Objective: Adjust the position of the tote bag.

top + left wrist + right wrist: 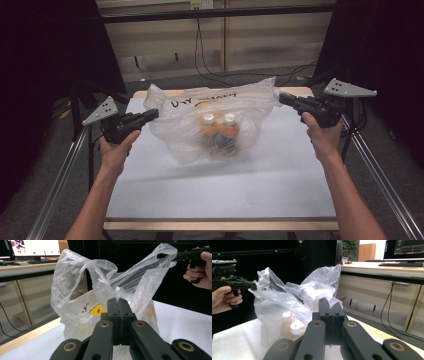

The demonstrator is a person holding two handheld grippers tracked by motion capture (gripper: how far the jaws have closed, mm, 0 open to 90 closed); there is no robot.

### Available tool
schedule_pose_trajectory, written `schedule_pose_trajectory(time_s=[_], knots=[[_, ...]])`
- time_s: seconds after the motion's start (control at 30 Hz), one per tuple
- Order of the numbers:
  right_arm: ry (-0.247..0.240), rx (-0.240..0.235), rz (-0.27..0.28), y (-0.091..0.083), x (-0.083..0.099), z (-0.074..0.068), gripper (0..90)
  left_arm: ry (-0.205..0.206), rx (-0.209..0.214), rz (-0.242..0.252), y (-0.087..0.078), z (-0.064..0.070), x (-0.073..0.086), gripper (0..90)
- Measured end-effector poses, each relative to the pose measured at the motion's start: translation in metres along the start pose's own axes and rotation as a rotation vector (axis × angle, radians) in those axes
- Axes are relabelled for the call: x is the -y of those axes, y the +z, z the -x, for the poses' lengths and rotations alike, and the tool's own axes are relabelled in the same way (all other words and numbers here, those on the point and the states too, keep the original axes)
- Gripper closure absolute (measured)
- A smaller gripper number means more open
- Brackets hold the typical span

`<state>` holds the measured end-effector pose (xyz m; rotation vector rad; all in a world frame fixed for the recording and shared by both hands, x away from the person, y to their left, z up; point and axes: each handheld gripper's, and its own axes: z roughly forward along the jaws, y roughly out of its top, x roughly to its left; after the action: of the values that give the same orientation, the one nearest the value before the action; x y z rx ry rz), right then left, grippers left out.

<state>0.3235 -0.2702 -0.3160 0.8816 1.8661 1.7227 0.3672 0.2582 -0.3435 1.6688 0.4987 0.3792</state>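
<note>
A clear plastic bag (pixel 215 125) holding two white-capped orange bottles (pixel 220 131) sits at the frame's centre on the white surface (pixel 225 185). The left gripper (pixel 152 114) clamps the bag's left handle in closed jaws; the right gripper (pixel 284 98), upper right, clamps the right handle likewise.

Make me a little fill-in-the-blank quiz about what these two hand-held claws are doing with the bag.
1. Each gripper is shut on a handle of the clear ____ bag.
2. Inside the bag stand two orange bottles with ____ caps.
3. The left gripper and the right gripper hold the bag's handles ____, one to each side.
4. The bag's bottom rests on the ____ table.

Missing words: plastic; white; apart; white
</note>
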Motion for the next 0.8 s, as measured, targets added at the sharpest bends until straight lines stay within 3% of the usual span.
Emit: schedule_pose_trajectory(time_s=[0.27,0.47,0.6,0.7,0.8], knots=[[0.026,0.009,-0.049,-0.001,0.024,0.002,90.0,-0.040,0.000,-0.033,0.009,0.001,0.028,90.0],[0.055,0.007,-0.062,-0.002,0.042,0.005,90.0,-0.043,-0.006,-0.065,0.013,0.002,0.035,90.0],[0.070,0.018,-0.129,0.003,0.060,0.009,90.0,-0.050,-0.003,-0.089,0.015,0.002,0.042,90.0],[0.073,0.021,-0.141,0.003,0.064,0.009,90.0,-0.058,-0.002,-0.101,0.017,0.001,0.046,90.0],[0.083,0.024,-0.138,0.002,0.066,0.011,90.0,-0.042,0.006,-0.149,0.023,0.002,0.056,90.0]])
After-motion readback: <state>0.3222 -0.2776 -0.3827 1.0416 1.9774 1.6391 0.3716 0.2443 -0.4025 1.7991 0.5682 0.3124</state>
